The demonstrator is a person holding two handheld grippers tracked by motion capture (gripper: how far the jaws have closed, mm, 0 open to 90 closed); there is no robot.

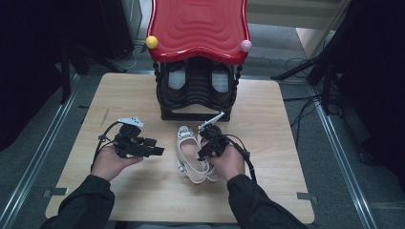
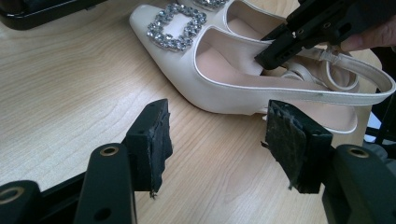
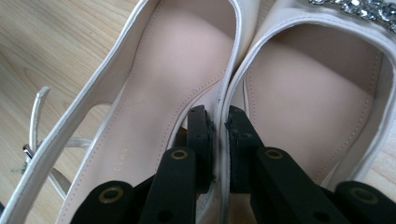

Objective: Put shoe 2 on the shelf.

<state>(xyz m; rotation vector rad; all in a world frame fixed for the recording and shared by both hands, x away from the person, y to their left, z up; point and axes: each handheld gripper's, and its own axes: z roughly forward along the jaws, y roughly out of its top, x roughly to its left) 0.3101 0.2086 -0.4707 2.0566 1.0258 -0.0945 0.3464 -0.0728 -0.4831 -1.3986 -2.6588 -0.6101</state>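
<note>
On the left, the left gripper (image 1: 152,150) is hovering over the wooden table (image 1: 267,119) with its jaws spread wide and nothing between them, pointing toward the shoes. In the middle, the pair of cream slingback shoes (image 1: 190,153) is lying side by side in front of the black shoe rack (image 1: 197,93) with the red top. Right gripper (image 3: 218,125) is reaching down into them, jaws pinching the two touching inner edges of the shoes together
</note>
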